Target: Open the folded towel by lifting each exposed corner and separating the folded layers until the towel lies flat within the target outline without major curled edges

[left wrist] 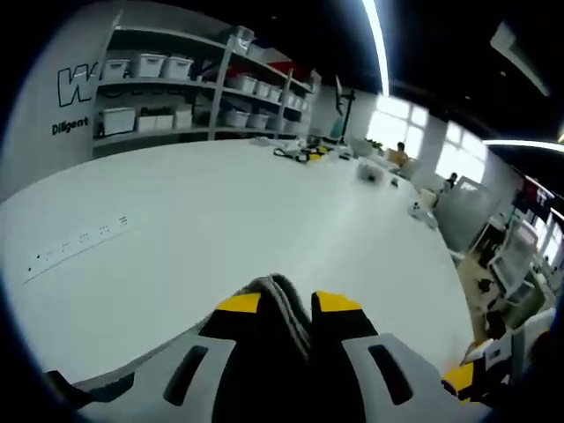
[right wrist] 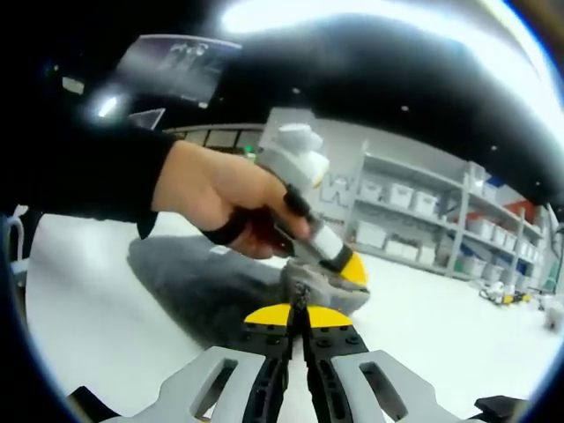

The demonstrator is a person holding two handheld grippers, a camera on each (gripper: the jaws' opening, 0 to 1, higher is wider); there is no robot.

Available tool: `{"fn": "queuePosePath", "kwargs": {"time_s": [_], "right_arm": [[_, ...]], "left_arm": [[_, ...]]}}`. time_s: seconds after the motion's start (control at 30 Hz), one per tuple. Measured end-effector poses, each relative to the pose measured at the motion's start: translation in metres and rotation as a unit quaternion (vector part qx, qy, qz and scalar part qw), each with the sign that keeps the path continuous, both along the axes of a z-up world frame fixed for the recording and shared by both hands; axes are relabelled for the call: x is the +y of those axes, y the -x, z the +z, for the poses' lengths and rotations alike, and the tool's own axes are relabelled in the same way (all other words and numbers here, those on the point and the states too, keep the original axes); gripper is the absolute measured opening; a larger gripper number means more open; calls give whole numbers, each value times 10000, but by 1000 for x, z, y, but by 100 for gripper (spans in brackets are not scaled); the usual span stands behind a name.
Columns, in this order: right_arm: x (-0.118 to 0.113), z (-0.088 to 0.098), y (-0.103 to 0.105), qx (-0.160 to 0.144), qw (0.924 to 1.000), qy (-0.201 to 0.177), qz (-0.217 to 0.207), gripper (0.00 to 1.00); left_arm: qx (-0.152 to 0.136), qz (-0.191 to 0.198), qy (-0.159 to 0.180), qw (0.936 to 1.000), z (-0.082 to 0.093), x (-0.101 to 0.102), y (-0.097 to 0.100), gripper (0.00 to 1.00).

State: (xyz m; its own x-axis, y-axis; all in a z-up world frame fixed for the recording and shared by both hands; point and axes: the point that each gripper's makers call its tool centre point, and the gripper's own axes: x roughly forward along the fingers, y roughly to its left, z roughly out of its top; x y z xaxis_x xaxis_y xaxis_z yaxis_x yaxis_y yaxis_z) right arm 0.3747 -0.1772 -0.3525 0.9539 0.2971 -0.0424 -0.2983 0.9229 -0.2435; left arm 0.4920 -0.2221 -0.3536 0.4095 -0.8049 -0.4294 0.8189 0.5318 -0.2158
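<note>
Both grippers were pinching the grey towel [right wrist: 220,286]. The left gripper [left wrist: 287,304] had a fold of cloth pressed between its yellow tips, and the right gripper [right wrist: 297,315] was pressed together on an edge of the same towel. The towel hung bunched above the white desk [left wrist: 220,220], held by a hand [right wrist: 225,203] in the right gripper view. No target outline was visible. I judged that most of the unfolding and flattening was left to do.

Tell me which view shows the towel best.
The right gripper view: the grey towel spreads over the white table, with both grippers pinching it at one spot and the person's hand above. The left gripper view shows just a small fold of it between its own jaws.
</note>
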Motion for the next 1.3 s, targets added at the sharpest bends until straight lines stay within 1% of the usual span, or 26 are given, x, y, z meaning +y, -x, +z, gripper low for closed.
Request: {"fn": "queuePosePath", "kwargs": {"time_s": [0.03,0.13,0.27,0.3,0.37,0.43,0.53,0.63,0.7,0.73,0.77,0.8,0.83,0.87,0.9,0.93,0.97,1.0,1.03,1.07,1.1,1.23,1.27,1.3], "right_arm": [[-2,-1,0,46,10000,-66,-14,0],[-6,-3,1,91,9999,-111,-41,0],[-8,-6,3,128,9999,-52,-68,0],[-9,-8,4,154,9998,-12,-81,0],[-11,-10,5,194,9998,16,-109,0],[-14,-12,6,241,9996,56,-140,0],[-17,-14,7,281,9994,83,-186,1],[-19,-14,8,285,9993,109,-223,2],[-19,-14,8,257,9993,152,-239,3],[-19,-14,9,239,9992,174,-254,4],[-20,-13,9,238,9991,195,-276,6],[-22,-13,9,238,9990,191,-313,9],[-23,-13,9,236,9990,176,-335,12],[-24,-12,9,233,9989,144,-370,16],[-27,-9,9,190,9989,90,-415,23],[-29,-7,9,117,9989,54,-448,33],[-35,1,8,-113,9980,27,-628,46],[-44,4,8,-179,9956,41,-914,67],[-47,5,8,-165,9945,108,-1031,79],[-49,7,8,-205,9935,137,-1115,88],[-49,9,7,-194,9936,107,-1110,99],[-48,16,7,-266,9936,42,-1093,100],[-47,16,8,-244,9938,53,-1082,100],[-45,17,8,-241,9940,50,-1067,100]], "left_arm": [[3,-26,10,10000,0,-1,2,22],[-67,-52,48,10000,2,-5,4,28],[-83,-18,132,9999,3,-6,2,29],[-160,26,152,9998,4,-5,0,29],[-221,70,208,9995,6,-3,-2,29],[-199,73,267,9994,7,-3,-2,30],[-212,102,244,9994,6,-2,-4,32],[-297,156,254,9991,8,-1,-6,40],[-485,107,214,9985,12,-3,-6,45],[-685,94,184,9974,15,-3,-8,50],[-717,110,201,9972,16,-3,-8,55],[-764,135,204,9968,18,-2,-8,61],[-883,215,191,9957,21,0,-11,69],[-945,186,218,9951,23,-1,-11,72],[-962,238,210,9949,25,2,-11,74],[-963,283,205,9947,25,4,-13,78],[-961,431,175,9943,25,9,-16,84],[-912,615,14,9939,22,17,-19,90],[-885,725,-135,9933,19,22,-22,99],[-875,808,-246,9926,17,27,-24,98],[-878,777,-210,9929,17,28,-25,100],[-911,824,-209,9922,20,38,-28,100],[-988,824,-200,9915,23,42,-28,100],[-1126,818,-186,9901,27,44,-29,100]]}}
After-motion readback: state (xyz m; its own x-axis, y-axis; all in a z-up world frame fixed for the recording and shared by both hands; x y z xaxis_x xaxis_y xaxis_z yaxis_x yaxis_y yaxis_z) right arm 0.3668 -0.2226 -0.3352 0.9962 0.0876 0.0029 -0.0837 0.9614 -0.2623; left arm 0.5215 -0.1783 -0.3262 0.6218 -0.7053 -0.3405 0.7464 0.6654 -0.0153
